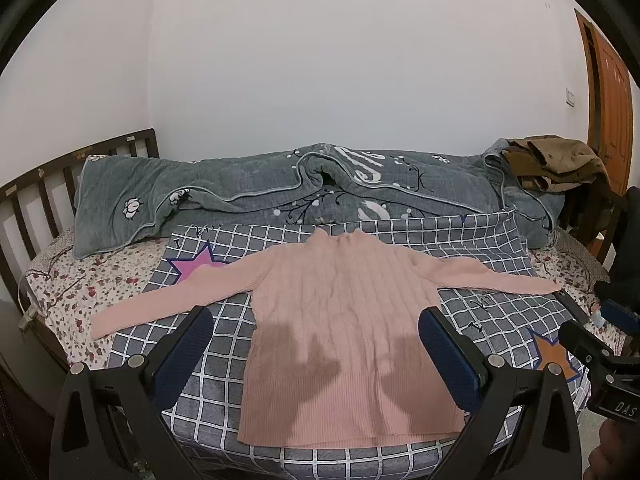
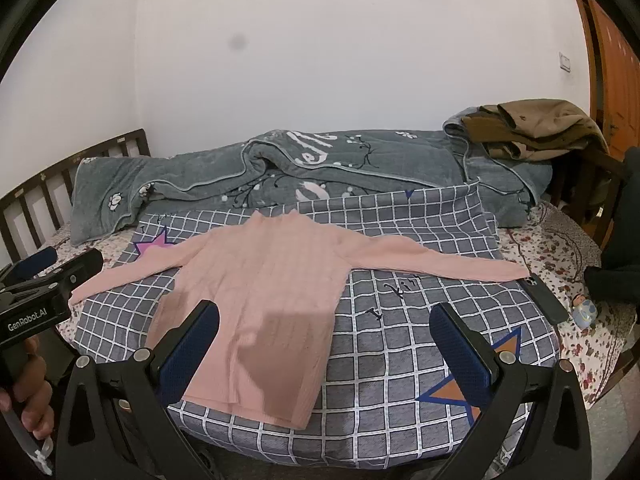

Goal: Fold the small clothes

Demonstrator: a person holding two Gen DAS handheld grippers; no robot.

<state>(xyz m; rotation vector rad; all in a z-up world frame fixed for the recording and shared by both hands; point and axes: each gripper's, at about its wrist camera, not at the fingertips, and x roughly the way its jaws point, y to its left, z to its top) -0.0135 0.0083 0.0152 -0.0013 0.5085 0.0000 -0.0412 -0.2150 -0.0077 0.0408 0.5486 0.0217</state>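
Note:
A pink ribbed sweater [image 1: 340, 320] lies flat, front up, on a grey checked cloth [image 1: 492, 320], both sleeves spread out to the sides. It also shows in the right wrist view [image 2: 260, 300]. My left gripper [image 1: 316, 320] is open and empty, held above the sweater's lower body. My right gripper [image 2: 326, 316] is open and empty, above the sweater's right hem side and the checked cloth [image 2: 400, 340]. Each gripper shows at the edge of the other's view.
A grey quilt [image 1: 280, 188] is bunched along the far side of the bed. Brown clothes [image 1: 556, 160] lie at the far right. A dark phone [image 2: 546, 298] and a small toy [image 2: 585, 312] lie by the right sleeve end. A wooden headboard [image 1: 40, 188] stands left.

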